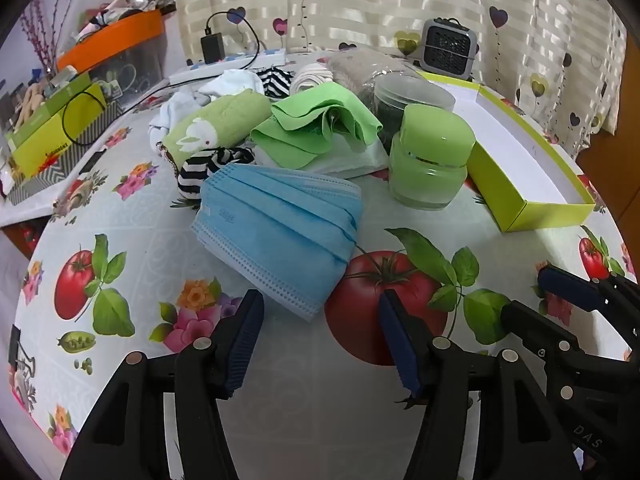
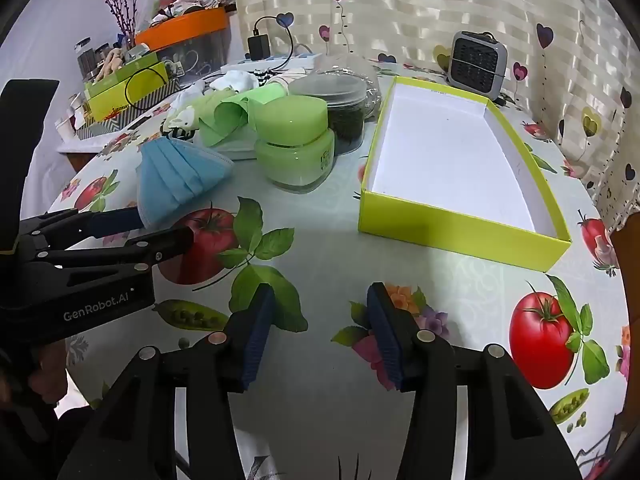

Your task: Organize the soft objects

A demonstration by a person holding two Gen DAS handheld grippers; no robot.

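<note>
1. Soft objects lay heaped at the far middle of the surface [image 1: 304, 380], which was covered by a cloth printed with tomatoes and flowers.
2. Nearest of the heap was a blue face mask [image 1: 280, 232], lying flat with one corner over a printed tomato.
3. Behind the mask sat a crumpled green cloth [image 1: 320, 124] on a pale folded item, a rolled green towel with a white rabbit [image 1: 216, 128], a black-and-white striped fabric [image 1: 208, 166] and some white fabric [image 1: 236, 82].
4. Just right of the green cloth stood a green jar [image 1: 430, 156], with a clear tub of dark contents [image 1: 394, 102] close behind it.
5. An open yellow-green box [image 2: 460, 222] with a white inside lay to the right of the jar, and nothing was in it.
6. The left gripper [image 1: 320, 336] hovered just short of the mask's near edge, its jaws wide apart and holding nothing.
7. The right gripper [image 2: 320, 332] hung over bare cloth near the box's front wall, its jaws likewise spread and empty.
8. A small grey heater [image 2: 476, 62] stood beyond the box by the curtain.
9. At the far left, a yellow-green carton [image 1: 56, 128] and an orange-lidded bin [image 1: 116, 40] held clutter.
</note>
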